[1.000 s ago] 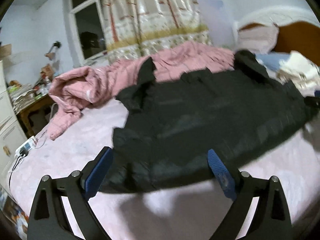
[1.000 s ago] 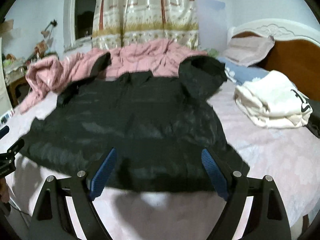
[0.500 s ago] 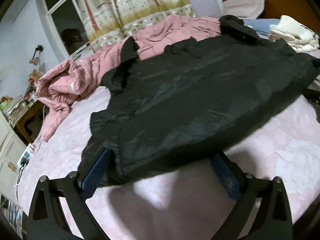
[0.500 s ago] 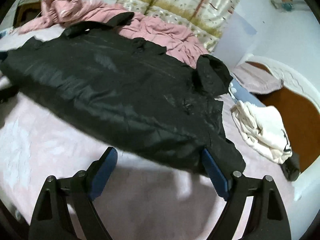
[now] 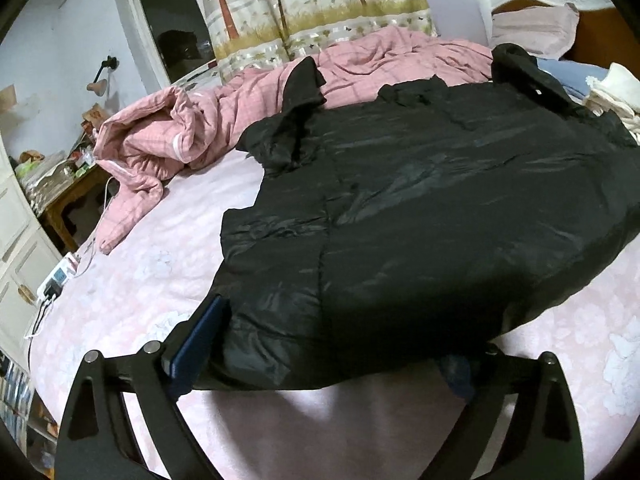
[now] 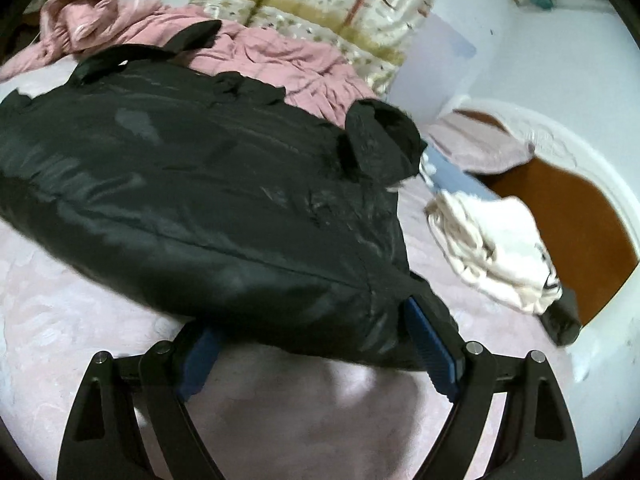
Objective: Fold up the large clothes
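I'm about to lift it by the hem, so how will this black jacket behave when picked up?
The black jacket looks puffy and limp, so it will probably sag between the left gripper and right gripper. Its shiny shell may slip. It is likely light for its bulk.

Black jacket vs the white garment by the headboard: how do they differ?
The black jacket lies spread flat across the bed; the white garment sits in a folded bundle. The jacket is dark and glossy, the white garment pale and matte. The jacket covers far more of the bed. Both rest on the pink bedsheet.
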`<state>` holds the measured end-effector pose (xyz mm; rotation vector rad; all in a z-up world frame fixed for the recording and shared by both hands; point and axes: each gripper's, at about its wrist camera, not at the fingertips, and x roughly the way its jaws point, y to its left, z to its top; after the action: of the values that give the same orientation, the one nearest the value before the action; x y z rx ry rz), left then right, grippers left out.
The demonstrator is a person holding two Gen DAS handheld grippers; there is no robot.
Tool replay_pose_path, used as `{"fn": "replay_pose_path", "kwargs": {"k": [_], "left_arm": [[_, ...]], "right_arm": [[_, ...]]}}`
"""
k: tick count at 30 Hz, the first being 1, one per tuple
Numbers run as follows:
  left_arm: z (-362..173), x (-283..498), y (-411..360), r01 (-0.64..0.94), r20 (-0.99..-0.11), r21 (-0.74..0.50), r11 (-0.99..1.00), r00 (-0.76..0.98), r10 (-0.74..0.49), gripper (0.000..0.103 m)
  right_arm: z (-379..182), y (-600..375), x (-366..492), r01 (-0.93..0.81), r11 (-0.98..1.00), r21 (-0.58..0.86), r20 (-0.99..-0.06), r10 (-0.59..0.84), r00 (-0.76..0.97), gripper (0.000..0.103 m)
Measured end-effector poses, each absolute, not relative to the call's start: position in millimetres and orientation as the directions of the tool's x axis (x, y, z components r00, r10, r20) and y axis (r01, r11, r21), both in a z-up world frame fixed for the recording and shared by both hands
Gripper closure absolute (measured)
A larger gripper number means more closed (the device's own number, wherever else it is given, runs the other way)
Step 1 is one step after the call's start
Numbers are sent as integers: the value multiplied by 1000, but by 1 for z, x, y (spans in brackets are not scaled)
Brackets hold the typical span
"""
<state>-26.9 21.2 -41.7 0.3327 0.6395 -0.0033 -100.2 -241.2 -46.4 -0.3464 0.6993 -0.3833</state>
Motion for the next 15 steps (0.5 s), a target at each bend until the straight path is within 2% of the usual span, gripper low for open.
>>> {"fn": "replay_pose_path", "kwargs": {"k": [6, 7, 8, 9, 10, 11, 12, 15], "left_arm": [[-43, -23, 24, 93, -602, 280, 956, 792, 99, 20], [-43, -23, 24, 91, -602, 278, 956, 793, 100, 26], [-44, -22, 25, 94, -598, 275, 957, 796, 95, 38], [-45, -21, 25, 96, -597, 278, 956, 797, 93, 46], [-47, -20, 25, 98, -601, 285, 954, 793, 99, 66], [-49, -19, 25, 105, -610, 285, 953, 787, 96, 80], [-46, -22, 24, 99, -604, 290, 952, 791, 102, 87], [-32, -39, 26, 110, -590, 285, 952, 803, 84, 92]], "right_arm": [[-49, -249, -96, 242, 881, -407, -566, -451, 690, 16], [-49, -250, -96, 244, 885, -396, -571, -445, 690, 16], [-49, -252, -95, 246, 889, -385, -578, -441, 687, 28], [-50, -255, -94, 250, 890, -381, -586, -442, 679, 52], [-52, -257, -93, 255, 891, -377, -597, -444, 668, 62], [-53, -260, -93, 248, 901, -356, -610, -426, 668, 71], [-52, -260, -95, 246, 906, -344, -611, -416, 674, 79], [-42, -257, -113, 245, 913, -325, -596, -399, 697, 85]]}}
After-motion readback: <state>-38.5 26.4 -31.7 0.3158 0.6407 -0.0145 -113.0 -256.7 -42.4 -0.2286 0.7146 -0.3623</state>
